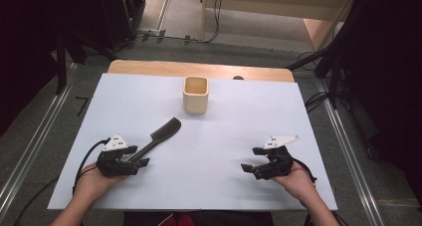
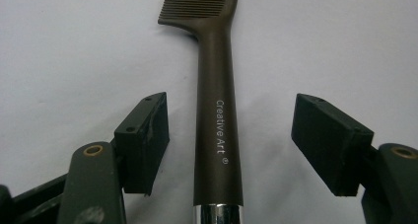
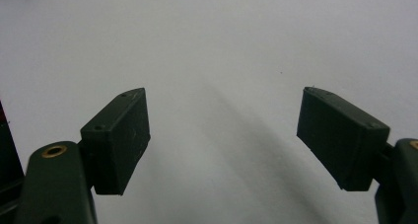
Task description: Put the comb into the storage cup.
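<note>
while the left gripper (image 1: pixel 137 162) straddles the dark comb's (image 1: pixel 160 136) handle with fingers (image 2: pixel 143 140) spread and not touching, the right gripper (image 1: pixel 253 159) hovers open above bare white tabletop (image 1: pixel 224 131), a beige cup (image 1: pixel 195 93) beyond

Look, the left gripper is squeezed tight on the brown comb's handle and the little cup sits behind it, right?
Not quite. The left gripper is open: in the left gripper view its jaws stand apart on either side of the comb handle, with gaps showing, not squeezing it. The rest is right: in the high view the cup sits farther back on the table.
</note>
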A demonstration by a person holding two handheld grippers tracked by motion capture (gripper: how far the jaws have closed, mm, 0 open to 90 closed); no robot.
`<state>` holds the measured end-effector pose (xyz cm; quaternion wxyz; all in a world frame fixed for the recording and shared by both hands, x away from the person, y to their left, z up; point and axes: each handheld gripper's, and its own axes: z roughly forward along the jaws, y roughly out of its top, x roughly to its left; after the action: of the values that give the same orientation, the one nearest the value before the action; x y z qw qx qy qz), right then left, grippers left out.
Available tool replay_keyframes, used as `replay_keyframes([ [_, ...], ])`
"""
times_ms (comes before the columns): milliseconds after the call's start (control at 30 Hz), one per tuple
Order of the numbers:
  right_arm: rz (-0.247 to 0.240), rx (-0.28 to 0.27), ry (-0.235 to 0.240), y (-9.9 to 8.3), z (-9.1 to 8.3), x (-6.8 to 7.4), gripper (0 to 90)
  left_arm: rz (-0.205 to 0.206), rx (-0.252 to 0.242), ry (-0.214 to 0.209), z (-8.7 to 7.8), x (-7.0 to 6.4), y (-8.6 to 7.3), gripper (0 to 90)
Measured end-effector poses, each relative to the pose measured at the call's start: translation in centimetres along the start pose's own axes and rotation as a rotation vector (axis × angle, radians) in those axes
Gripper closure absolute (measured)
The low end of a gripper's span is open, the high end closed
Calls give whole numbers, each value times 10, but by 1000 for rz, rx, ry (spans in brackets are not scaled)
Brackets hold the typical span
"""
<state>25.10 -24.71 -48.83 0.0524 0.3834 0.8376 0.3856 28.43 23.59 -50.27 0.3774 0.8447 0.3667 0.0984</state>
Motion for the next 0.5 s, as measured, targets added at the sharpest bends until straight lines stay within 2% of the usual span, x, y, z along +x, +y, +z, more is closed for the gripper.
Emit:
replay_keyframes([
  [133,0,-1,0,0,0,0,185,-24,-2,14,-2,0,-2,332],
  [367,-7,1,3,0,0,0,186,-2,3,94,-3,-5,-3,464],
  [500,-4,4,0,0,1,0,185,-8,6,123,-2,-8,-3,535],
])
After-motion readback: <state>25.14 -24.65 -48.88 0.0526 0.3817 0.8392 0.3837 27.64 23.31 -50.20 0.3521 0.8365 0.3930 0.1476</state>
